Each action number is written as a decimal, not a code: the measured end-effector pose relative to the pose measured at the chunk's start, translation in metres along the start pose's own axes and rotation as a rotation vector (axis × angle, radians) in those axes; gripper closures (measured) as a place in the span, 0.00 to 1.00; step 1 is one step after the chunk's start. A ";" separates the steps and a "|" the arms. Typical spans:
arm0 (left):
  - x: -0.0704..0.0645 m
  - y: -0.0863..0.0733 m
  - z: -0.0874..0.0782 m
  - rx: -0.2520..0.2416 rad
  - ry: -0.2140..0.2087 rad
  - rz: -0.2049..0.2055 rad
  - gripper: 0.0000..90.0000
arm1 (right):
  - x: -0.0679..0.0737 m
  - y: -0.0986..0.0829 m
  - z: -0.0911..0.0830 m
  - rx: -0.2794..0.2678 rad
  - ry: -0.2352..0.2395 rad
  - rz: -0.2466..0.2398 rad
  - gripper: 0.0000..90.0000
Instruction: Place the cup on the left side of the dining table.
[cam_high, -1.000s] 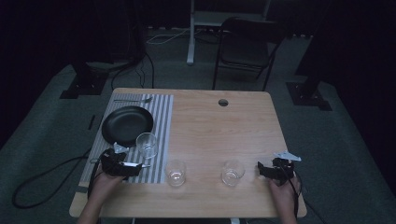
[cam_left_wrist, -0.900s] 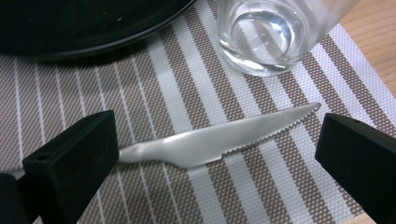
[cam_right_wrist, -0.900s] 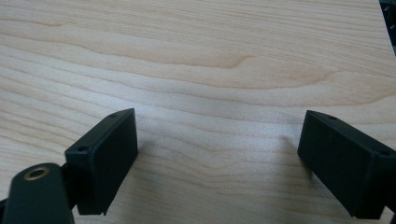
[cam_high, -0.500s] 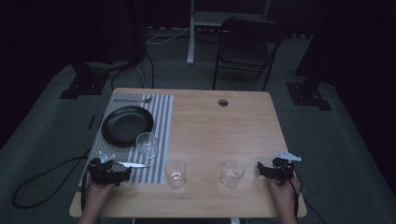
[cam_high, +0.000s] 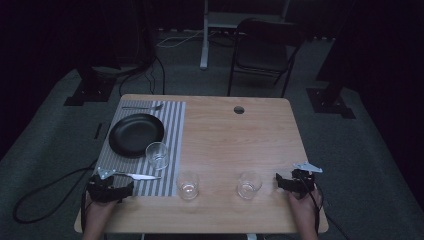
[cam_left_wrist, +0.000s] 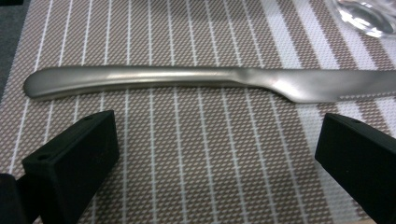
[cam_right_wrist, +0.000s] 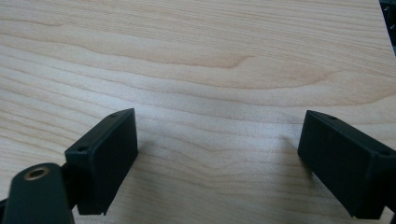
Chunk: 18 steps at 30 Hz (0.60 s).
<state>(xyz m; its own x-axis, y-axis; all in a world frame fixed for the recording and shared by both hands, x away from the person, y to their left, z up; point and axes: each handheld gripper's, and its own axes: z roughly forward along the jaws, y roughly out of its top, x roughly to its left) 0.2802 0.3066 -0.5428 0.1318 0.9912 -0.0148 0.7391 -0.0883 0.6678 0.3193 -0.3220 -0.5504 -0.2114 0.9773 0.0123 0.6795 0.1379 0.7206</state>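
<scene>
— What stood on the table then?

— A striped mat along its left side, carrying a black plate, one glass beside it, and a fork at the far edge. Two more glasses stood on bare wood nearer the person.

— And the knife?

— It lay flat on the mat's near edge, released. A second before, the left gripper had been over it by the glass; it had since drawn back to the table's corner, jaws wide apart and empty, the knife just ahead of them.

— So the placing looked finished?

— I judged so. The right gripper had not moved, also spread wide, gripping nothing, over bare wood.
</scene>
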 end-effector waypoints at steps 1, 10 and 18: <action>0.001 -0.001 -0.001 -0.003 -0.002 -0.006 0.00 | 0.000 0.000 0.000 0.000 0.000 0.000 0.13; 0.009 -0.007 -0.003 -0.025 0.019 -0.003 0.00 | 0.000 0.000 0.000 0.000 0.000 0.000 0.13; 0.017 -0.010 -0.004 -0.030 0.034 -0.005 0.00 | 0.000 0.000 0.000 0.000 0.000 -0.001 0.13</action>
<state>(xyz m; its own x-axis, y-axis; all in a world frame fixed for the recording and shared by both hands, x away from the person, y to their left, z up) 0.2725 0.3248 -0.5462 0.1053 0.9944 0.0064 0.7193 -0.0806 0.6900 0.3193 -0.3221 -0.5504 -0.2116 0.9773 0.0117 0.6793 0.1385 0.7207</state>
